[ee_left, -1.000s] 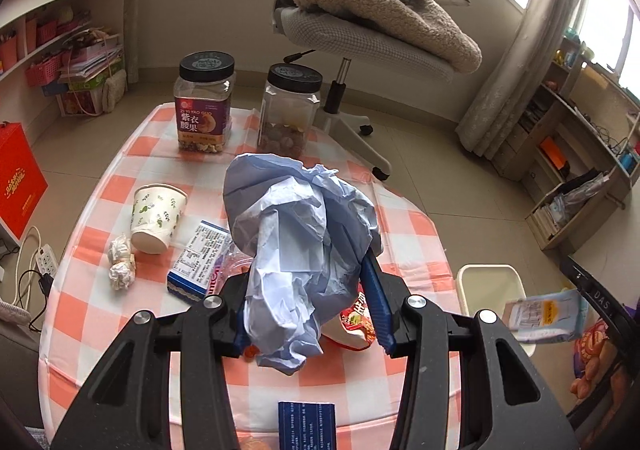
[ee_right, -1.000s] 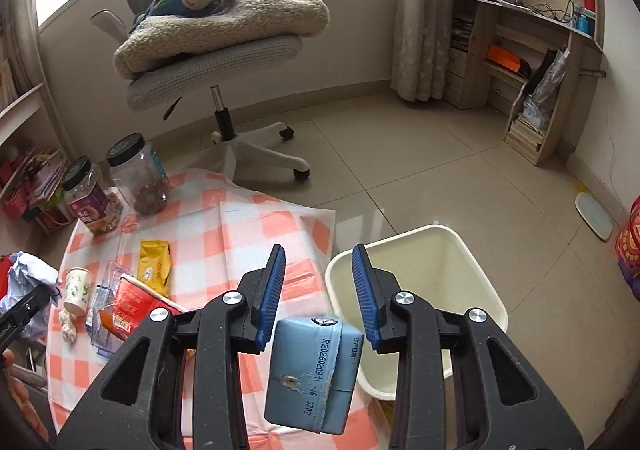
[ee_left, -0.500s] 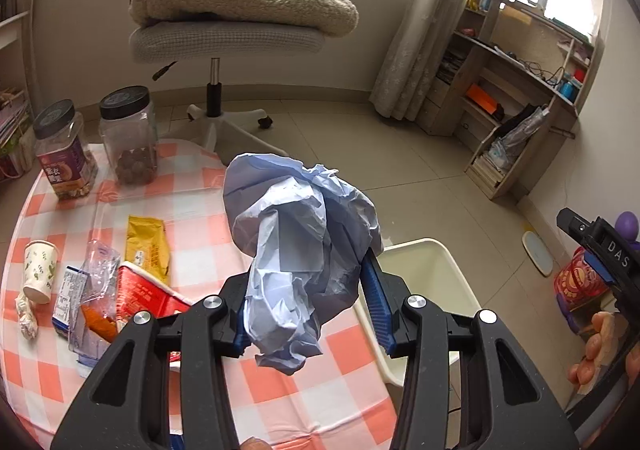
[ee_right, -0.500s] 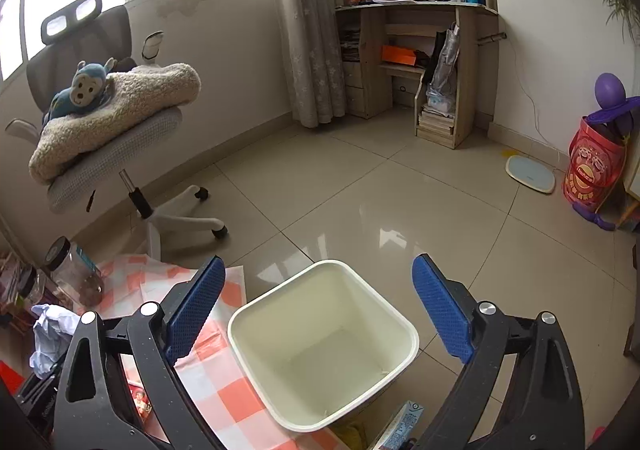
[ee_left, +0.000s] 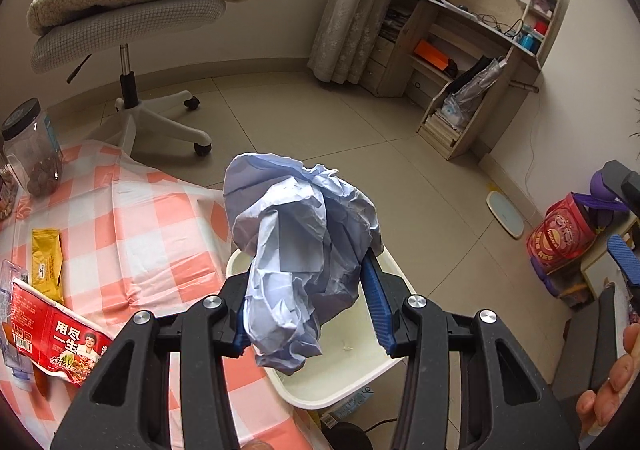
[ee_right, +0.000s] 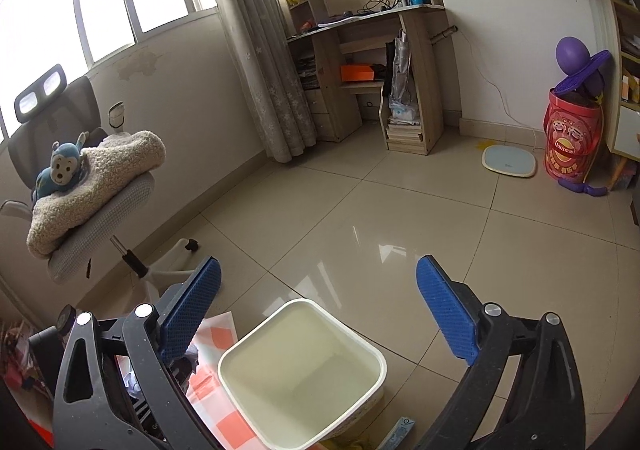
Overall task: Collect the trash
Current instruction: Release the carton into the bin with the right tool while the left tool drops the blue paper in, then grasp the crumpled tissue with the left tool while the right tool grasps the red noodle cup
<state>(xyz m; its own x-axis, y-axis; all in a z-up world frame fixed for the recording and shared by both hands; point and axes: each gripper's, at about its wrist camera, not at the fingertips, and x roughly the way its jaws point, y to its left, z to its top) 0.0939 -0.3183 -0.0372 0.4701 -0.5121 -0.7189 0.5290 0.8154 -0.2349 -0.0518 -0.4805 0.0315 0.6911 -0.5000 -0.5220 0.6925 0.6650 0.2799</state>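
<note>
My left gripper [ee_left: 308,262] is shut on a crumpled ball of pale blue paper [ee_left: 304,242], held over the cream waste bin [ee_left: 320,398] that stands on the floor beside the table. The right gripper [ee_right: 320,266] hangs above the same bin [ee_right: 304,304]; its jaws are opening wide and nothing is between them. One of its blue pads [ee_left: 624,256] shows at the right edge of the left wrist view, above a hand [ee_left: 612,390]. A light blue packet [ee_right: 400,432] lies on the floor against the bin's near side. The bin's inside looks bare.
The table with the orange checked cloth [ee_left: 132,234] carries a red packet [ee_left: 60,338], a yellow sachet [ee_left: 47,262] and a jar [ee_left: 32,149]. An office chair [ee_right: 100,209] with a blanket stands behind. A red drum [ee_right: 572,141] and a scale [ee_right: 508,161] are on the tiled floor.
The right gripper opened and the blue packet left its jaws; a packet now lies beside the bin. My left gripper carried the paper ball from over the table to over the bin.
</note>
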